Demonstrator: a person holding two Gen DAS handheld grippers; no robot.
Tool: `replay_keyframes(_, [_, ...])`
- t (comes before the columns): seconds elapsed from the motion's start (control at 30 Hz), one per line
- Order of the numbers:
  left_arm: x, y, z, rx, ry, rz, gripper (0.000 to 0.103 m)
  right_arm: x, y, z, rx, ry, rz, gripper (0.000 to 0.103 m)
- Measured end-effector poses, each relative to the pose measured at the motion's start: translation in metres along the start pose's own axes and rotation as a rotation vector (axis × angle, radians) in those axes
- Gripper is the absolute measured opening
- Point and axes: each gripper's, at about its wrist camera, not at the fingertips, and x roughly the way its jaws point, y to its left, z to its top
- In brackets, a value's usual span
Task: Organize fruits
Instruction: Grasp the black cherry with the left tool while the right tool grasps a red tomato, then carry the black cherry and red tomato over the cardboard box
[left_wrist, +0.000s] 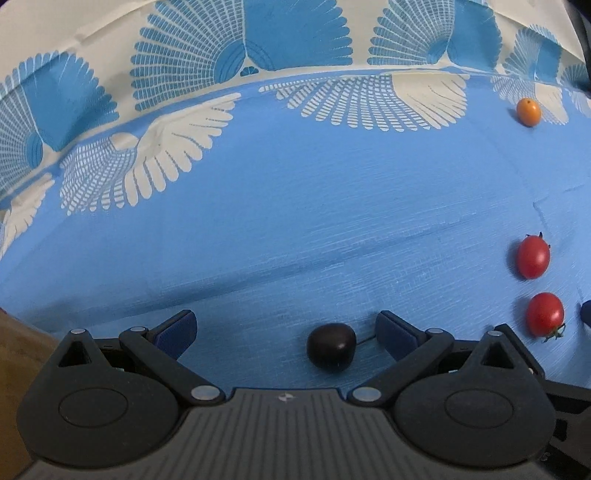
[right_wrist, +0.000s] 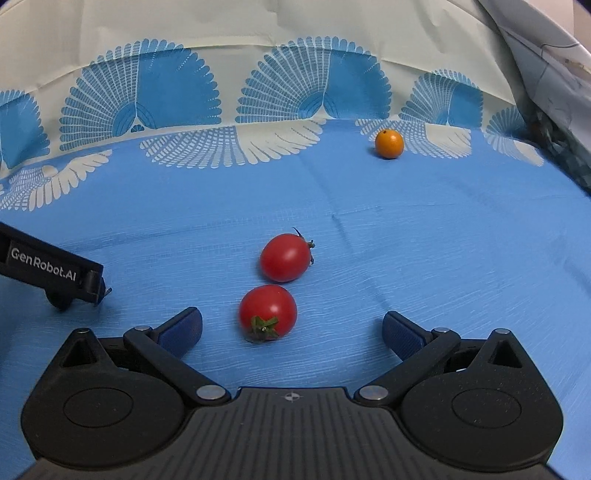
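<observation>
My left gripper (left_wrist: 286, 328) is open, low over the blue cloth, and a dark cherry (left_wrist: 331, 345) lies between its fingers, nearer the right one, untouched. Two red cherry tomatoes (left_wrist: 533, 256) (left_wrist: 545, 314) lie to its right, and a small orange fruit (left_wrist: 528, 112) sits far right at the back. My right gripper (right_wrist: 291, 328) is open, with the nearer tomato (right_wrist: 267, 312) lying between its fingers. The second tomato (right_wrist: 285, 257) lies just beyond it. The orange fruit (right_wrist: 389, 144) sits further back to the right. The left gripper's finger (right_wrist: 55, 273) shows at the left edge.
The blue tablecloth (right_wrist: 443, 258) has a cream border with fan patterns at the back. A crumpled sheet or bag (right_wrist: 546, 66) rises at the far right. A brown surface (left_wrist: 14, 354) shows at the left edge of the left wrist view.
</observation>
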Motion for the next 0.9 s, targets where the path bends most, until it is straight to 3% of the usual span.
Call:
replay_keyframes(0.03, [-0.002, 0.0, -0.001, 0.005, -0.002, -0.011, 0.096, -0.001, 0.0, 0.002, 0.002, 0.0, 0.015, 0.096])
replay_keyframes(0.07, [-0.007, -0.002, -0.001, 0.021, -0.015, -0.042, 0.075, -0.005, 0.0, 0.002, -0.004, -0.016, 0.03, 0.086])
replay_keyframes(0.1, [-0.011, -0.004, -0.001, 0.039, -0.018, -0.099, 0.06, -0.01, 0.0, 0.001, -0.018, -0.031, 0.043, 0.05])
replay_keyframes(0.13, [-0.016, -0.006, -0.001, 0.048, -0.011, -0.15, 0.036, -0.013, 0.0, 0.001, -0.028, -0.031, 0.06, 0.032])
replay_keyframes(0.17, [-0.018, -0.007, 0.001, 0.053, 0.002, -0.166, 0.026, -0.013, -0.001, 0.001, -0.022, -0.03, 0.063, 0.032])
replay_keyframes(0.4, [-0.048, -0.003, -0.007, 0.031, -0.015, -0.221, 0.026, -0.019, -0.02, 0.006, 0.096, -0.062, 0.058, 0.031])
replay_keyframes(0.53, [-0.087, 0.002, -0.018, 0.038, -0.023, -0.236, 0.026, -0.03, -0.029, 0.002, 0.134, -0.066, 0.056, 0.031])
replay_keyframes(0.63, [-0.129, 0.008, -0.03, 0.059, -0.073, -0.224, 0.026, -0.047, -0.033, 0.003, 0.149, -0.068, 0.043, 0.031])
replay_keyframes(0.77, [-0.191, 0.024, -0.047, 0.038, -0.123, -0.237, 0.026, -0.1, -0.036, 0.007, 0.145, -0.122, 0.058, 0.031])
replay_keyframes(0.9, [-0.257, 0.044, -0.076, 0.005, -0.172, -0.21, 0.026, -0.18, -0.035, 0.0, 0.099, -0.158, 0.152, 0.031])
